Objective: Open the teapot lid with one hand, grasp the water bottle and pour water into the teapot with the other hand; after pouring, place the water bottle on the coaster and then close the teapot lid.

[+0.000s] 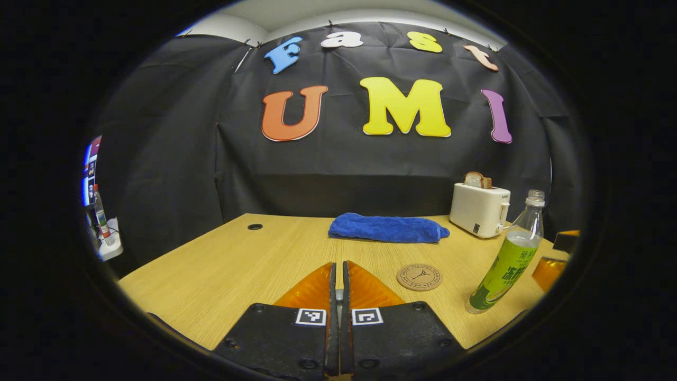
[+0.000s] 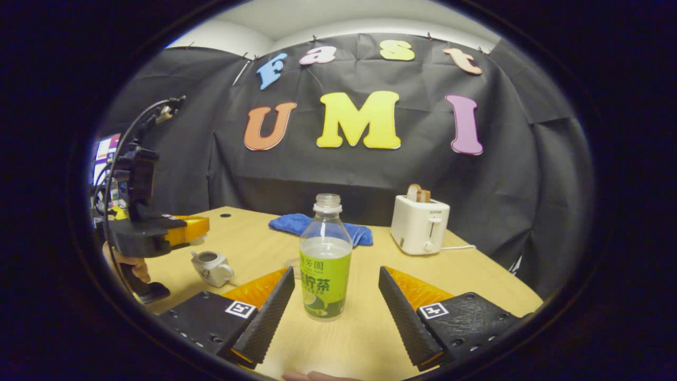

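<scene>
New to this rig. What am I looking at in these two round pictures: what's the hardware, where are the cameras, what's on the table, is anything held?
There is no robot. A person holds a two-finger tool in each hand, and each one carries a fisheye camera looking along its fingers. The left gripper view shows the left tool with its fingers closed together; I can't tell whether they pinch anything. The right gripper view shows the right tool open, straddling the uncapped water bottle without touching it. At that view's left edge, the left tool hovers above the teapot, which looks lidless. On the table are a coaster, a blue towel and a toaster holding bread.
</scene>
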`<state>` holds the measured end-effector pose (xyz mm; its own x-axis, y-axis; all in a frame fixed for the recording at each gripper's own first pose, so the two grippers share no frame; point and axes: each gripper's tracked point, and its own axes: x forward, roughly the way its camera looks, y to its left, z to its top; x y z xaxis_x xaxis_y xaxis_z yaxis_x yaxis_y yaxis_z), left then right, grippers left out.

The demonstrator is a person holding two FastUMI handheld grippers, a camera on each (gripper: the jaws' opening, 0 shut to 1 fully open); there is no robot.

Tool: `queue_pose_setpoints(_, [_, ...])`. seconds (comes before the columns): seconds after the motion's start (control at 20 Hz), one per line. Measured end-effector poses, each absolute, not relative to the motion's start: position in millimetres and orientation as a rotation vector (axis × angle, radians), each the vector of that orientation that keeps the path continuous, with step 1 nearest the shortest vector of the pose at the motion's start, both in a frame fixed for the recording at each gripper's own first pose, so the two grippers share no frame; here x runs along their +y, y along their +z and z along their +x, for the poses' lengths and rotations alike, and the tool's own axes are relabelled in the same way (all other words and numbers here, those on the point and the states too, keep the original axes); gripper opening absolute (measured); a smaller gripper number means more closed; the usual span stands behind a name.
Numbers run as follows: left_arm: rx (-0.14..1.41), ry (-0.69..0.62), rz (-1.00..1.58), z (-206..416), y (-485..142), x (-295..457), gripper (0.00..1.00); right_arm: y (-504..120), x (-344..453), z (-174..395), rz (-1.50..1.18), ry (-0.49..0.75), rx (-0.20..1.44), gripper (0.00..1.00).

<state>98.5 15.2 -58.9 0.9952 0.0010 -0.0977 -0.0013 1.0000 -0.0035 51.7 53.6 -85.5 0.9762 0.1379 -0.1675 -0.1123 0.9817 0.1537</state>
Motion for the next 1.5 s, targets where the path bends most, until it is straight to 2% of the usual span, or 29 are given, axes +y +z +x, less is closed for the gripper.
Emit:
queue_pose_setpoints(0.2, [0.096, -0.014, -0.017, 64.5, -47.0, 17.2, 0.04, -98.1, 60.7, 70.8, 0.198, 0.149, 0.167, 0.98])
queue_pose_setpoints(0.3, [0.097, -0.015, 0.001, 47.9, -45.2, 20.0, 0.04, -103.5, 63.9, 81.9, 0.211, 0.153, 0.169, 0.94])
queue_pose_setpoints(0.55, [0.104, -0.045, -0.024, 20.0, -42.4, 22.7, 0.04, -111.6, 68.8, 107.8, 0.226, 0.147, 0.186, 0.95])
queue_pose_setpoints(0.65, [0.105, -0.058, -0.025, 11.3, -41.9, 25.4, 0.04, -112.6, 67.9, 109.8, 0.243, 0.139, 0.190, 0.91])
queue_pose_setpoints(0.7, [0.102, -0.065, -0.022, 8.5, -42.2, 27.6, 0.04, -110.2, 65.6, 110.7, 0.241, 0.122, 0.186, 0.77])
queue_pose_setpoints(0.9, [0.107, -0.111, -0.018, -0.6, -35.8, 28.4, 0.04, -100.1, 63.2, 104.3, 0.211, 0.093, 0.197, 0.73])
queue_pose_setpoints(1.35, [0.078, -0.130, -0.037, -18.7, -14.9, 60.5, 0.04, -68.2, 77.8, 96.0, -0.131, 0.027, 0.223, 0.72])
queue_pose_setpoints(1.5, [0.060, -0.133, -0.073, -21.8, -5.9, 71.3, 0.04, -66.0, 96.8, 96.6, -0.255, 0.065, 0.240, 0.73])
